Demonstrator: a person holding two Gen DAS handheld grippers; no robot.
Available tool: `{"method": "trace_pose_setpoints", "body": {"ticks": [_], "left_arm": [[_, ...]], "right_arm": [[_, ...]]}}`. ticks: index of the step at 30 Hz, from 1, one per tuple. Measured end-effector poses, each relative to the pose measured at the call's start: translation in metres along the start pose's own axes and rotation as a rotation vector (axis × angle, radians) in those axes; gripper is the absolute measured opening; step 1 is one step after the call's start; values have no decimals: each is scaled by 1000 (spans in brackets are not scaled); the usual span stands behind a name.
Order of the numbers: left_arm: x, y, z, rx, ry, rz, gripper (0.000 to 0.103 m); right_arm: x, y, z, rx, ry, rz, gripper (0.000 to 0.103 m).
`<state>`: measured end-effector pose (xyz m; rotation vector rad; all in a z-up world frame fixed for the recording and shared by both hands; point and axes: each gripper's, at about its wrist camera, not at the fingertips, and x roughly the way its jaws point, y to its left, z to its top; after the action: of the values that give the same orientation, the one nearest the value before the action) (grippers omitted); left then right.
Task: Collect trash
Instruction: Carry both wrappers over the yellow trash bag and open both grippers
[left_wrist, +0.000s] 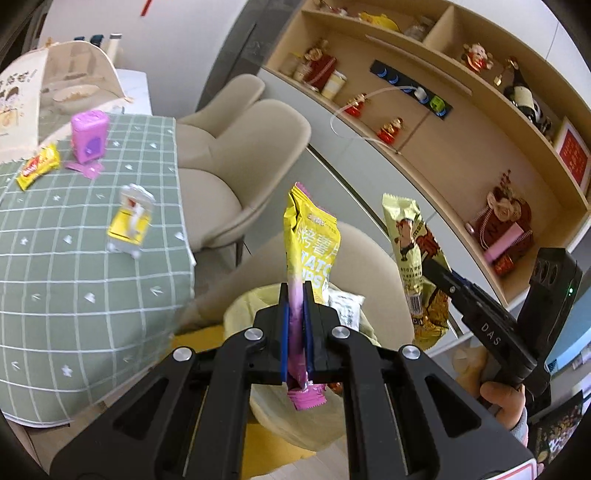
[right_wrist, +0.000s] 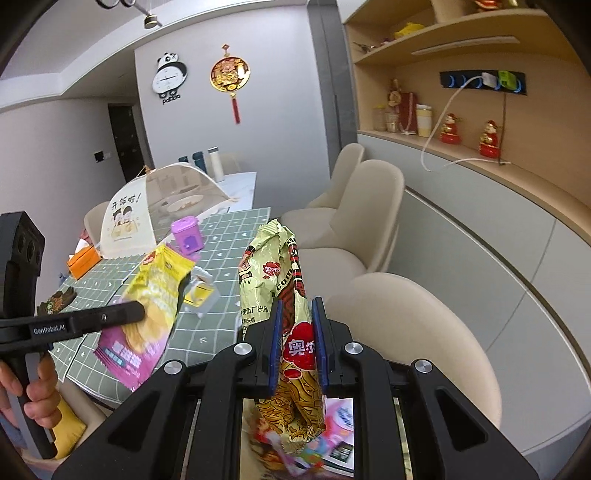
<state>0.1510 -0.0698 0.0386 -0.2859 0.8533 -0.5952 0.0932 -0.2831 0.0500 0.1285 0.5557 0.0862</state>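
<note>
- Beige chair backs (left_wrist: 236, 155) are crowding the tabletop (left_wrist: 74, 280) edge.
- Purple box (left_wrist: 89, 136) and yellow carton (left_wrist: 130, 221) are standing on the tabletop, with open cloth lying between them.

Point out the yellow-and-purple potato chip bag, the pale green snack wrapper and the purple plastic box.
Yellow-and-purple potato chip bag (left_wrist: 314, 243), left wrist view, printed front.
Pale green snack wrapper (right_wrist: 266, 273), right wrist view, upper front.
Purple plastic box (left_wrist: 89, 137), left wrist view, front face.

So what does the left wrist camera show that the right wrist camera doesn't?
Only the left wrist view: a wine bottle on the shelf and a small yellow wrapper on the table.

Only the right wrist view: a panda clock and an orange tissue box.

Both: the chip bag in the left gripper, the noodle packet in the right gripper, and the purple mini bin.
</note>
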Motion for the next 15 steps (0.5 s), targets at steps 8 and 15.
{"method": "trace_pose_setpoints", "body": {"ticks": [8,15], "left_arm": [[38,-14,-20,12,112,-27,6],[77,-35,-37,94,191,-29,6]], "right_arm": [[-12,-25,-13,39,-1,-33,16],[-12,-36,-24,50,17,-64,16]]}}
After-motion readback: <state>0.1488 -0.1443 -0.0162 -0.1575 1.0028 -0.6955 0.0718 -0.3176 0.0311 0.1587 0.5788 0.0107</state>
